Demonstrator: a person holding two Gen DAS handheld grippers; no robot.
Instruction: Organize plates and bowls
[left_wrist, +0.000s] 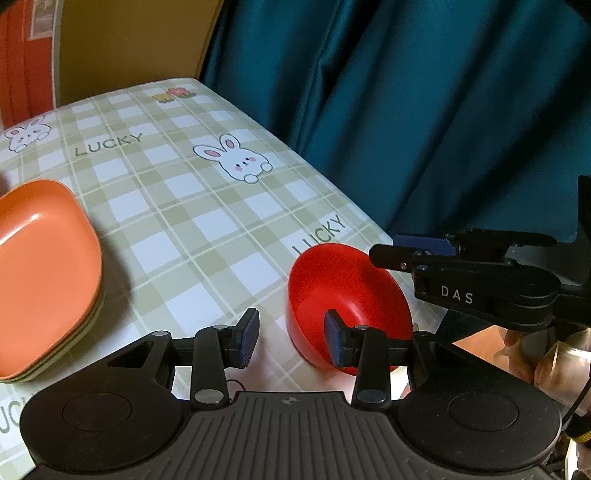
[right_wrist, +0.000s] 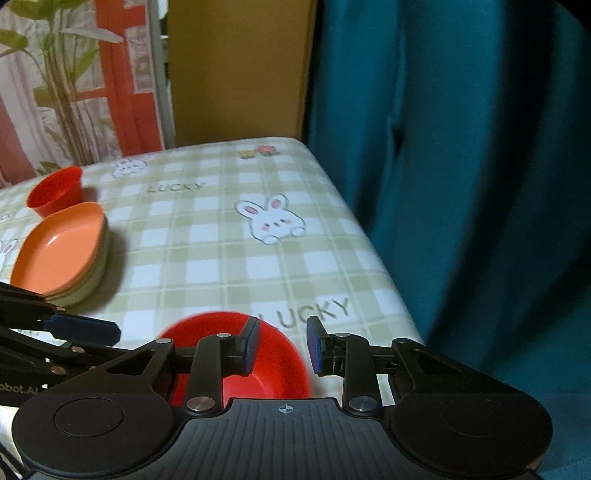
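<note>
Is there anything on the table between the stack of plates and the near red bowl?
No. Between the plates and the bowl only checked tablecloth shows, clearest in the left wrist view.

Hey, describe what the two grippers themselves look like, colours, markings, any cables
Both are matte black. The left gripper and right gripper each have a ribbed grey-black base with a small crosshair mark, two round discs, silver pivot screws and dark blue pads. Seen side-on, the right one carries white "DAS" lettering; the left shows partial "obot.AI". A thin black cable runs near the hand.
</note>
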